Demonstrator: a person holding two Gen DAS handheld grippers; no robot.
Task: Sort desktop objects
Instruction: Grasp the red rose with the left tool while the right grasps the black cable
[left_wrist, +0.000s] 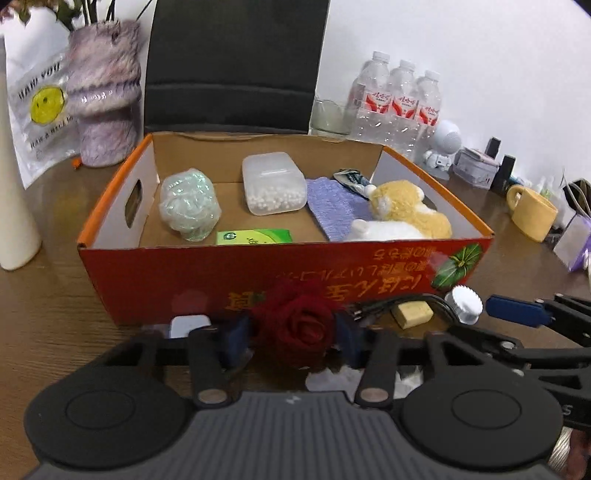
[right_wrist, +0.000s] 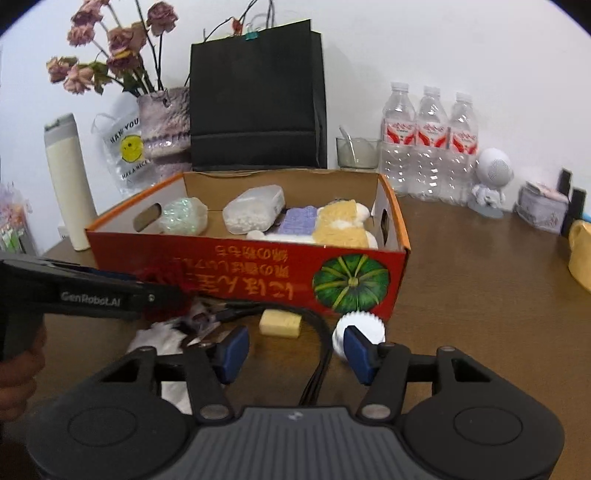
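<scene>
The left gripper has its blue pads on either side of a dark red fabric rose, low in the middle of the left wrist view, just in front of the orange cardboard box printed with a green pumpkin. The pads look to be pressing the petals, so I read it as clamped on the rose — though soft petals hide the exact contact. The right gripper stands part open on nothing: one pad overlaps the edge of a white ribbed round cap, and a black cable bundle runs up between the fingers.

To do this step well, I would hold the rose by its firm core, not the loose outer petals, lift it above the near wall of the box, and set it in the bare cardboard patch toward the left of the floor. The right gripper should centre on the cap before closing — and keep the cable out of its jaws.

Counted inside the box: one bundle in clear bubble wrap, one frosted plastic tub of white pellets, one flat green packet, one lilac cloth, one yellow-and-white plush toy.

Outside it: one rose, one cap, one pale yellow block, one cable bundle. Behind, upper right: three water bottles.
</scene>
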